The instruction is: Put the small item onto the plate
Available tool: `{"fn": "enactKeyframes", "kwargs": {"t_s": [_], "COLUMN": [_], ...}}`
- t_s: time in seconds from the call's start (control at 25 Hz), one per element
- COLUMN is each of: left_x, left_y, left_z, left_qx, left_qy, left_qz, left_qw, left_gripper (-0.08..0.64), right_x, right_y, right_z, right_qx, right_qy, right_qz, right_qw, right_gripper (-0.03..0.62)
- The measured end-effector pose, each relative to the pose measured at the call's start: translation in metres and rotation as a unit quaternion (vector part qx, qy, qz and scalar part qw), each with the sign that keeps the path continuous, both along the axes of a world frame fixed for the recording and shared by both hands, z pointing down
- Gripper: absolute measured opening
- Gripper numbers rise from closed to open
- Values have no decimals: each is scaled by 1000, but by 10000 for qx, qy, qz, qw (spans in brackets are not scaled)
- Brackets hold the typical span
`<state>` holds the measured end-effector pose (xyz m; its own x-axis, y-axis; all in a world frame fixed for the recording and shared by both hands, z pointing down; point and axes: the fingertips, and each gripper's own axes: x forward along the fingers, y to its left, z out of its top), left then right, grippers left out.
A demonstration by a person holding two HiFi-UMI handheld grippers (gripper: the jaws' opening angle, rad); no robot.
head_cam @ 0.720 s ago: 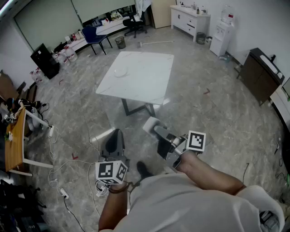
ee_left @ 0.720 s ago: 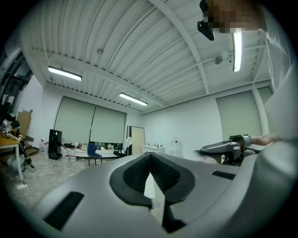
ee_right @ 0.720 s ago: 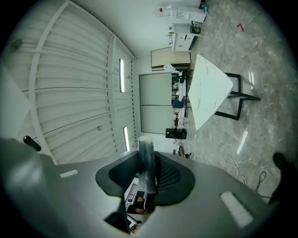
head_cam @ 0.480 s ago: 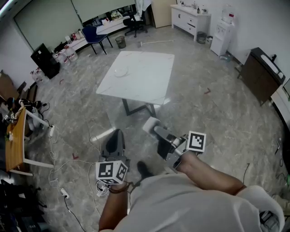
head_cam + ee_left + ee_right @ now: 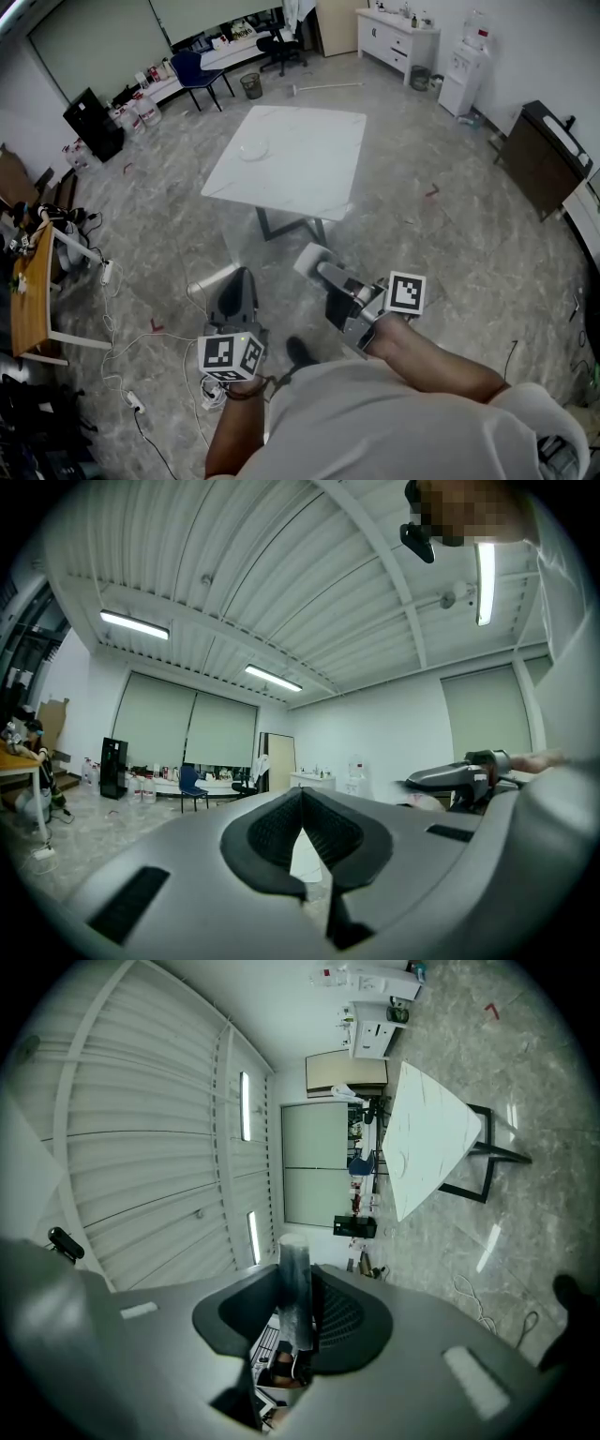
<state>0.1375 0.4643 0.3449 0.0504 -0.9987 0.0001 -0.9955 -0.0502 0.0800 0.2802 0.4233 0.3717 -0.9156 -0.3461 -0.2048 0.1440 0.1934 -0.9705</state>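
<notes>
— What's happening over on the left?

— A wooden desk (image 5: 28,291) is sitting at the edge of the room. Next along, the person is holding the left gripper (image 5: 240,275) out level, low over the marble floor (image 5: 169,234). Its pads (image 5: 267,832) are pressing together at the tips, and nothing is sitting between them.

— And the plate?

— The plate (image 5: 251,148) is lying on the far left part of the white table (image 5: 309,178), well ahead of both grippers.

— So who's carrying the small item?

— The right gripper (image 5: 323,269) is. It's pinching the small item (image 5: 296,1288), a grey stick-like piece, between its jaws, with one end poking out past the tips. The item is hanging over the floor, short of the table's near edge and well apart from the plate.

— Anything further right?

— A dark cabinet (image 5: 544,155) is standing against the wall, and a white water dispenser (image 5: 459,75) is standing in the far corner.
</notes>
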Motion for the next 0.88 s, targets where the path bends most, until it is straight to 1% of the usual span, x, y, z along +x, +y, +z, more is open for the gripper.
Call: {"fn": "enactKeyframes", "kwargs": {"t_s": [0.28,0.44,0.68,0.88], "left_x": [-42,-82,-139,-179], "left_y": [-32,-54,-102,-135], "left_z": [2,0,-9,-15], "left_qx": [9,60,28,2], "left_qy": [64,63,15,-28], "left_qz": [87,205,527,748], "left_qw": [9999,9998,9986,9972], "left_gripper": [5,5,6,6], "right_x": [-41,-81,-141,-184], "right_y": [-29,-51,-95,-126], "right_z": [-1,-2,-14,-19], "right_qx": [-19,17,84,81], "right_qy": [40,76,41,15], "right_qz": [95,243,508,722], "right_qw": [9999,9997,9987,9974], "right_gripper": [101,100,100,100]}}
